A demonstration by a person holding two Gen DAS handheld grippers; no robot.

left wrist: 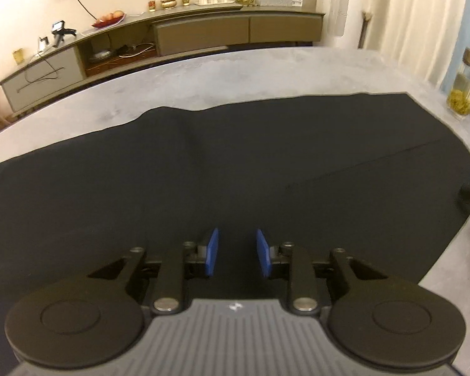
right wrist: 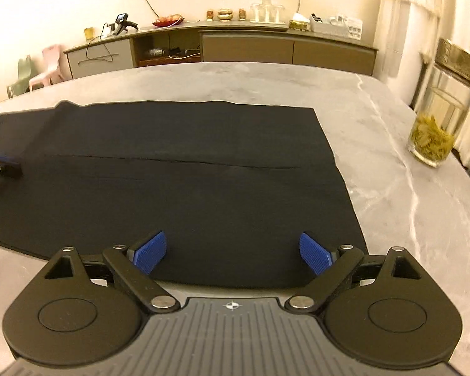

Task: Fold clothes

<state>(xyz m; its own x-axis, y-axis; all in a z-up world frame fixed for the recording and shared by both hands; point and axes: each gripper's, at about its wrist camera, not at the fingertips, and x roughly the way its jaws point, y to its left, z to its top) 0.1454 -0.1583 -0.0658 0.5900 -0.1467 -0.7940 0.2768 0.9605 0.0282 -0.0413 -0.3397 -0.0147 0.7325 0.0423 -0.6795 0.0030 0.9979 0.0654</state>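
Black cloth [right wrist: 178, 169] lies flat on a grey table [right wrist: 391, 163], a seam line running across it. The right claw [right wrist: 232, 252] hangs spread wide above the near hem; the left claw [left wrist: 237, 252], jaws narrowly parted and empty, hovers over the middle. A pinch could catch one layer only, dragging the fold askew towards the jar [right wrist: 435, 138].
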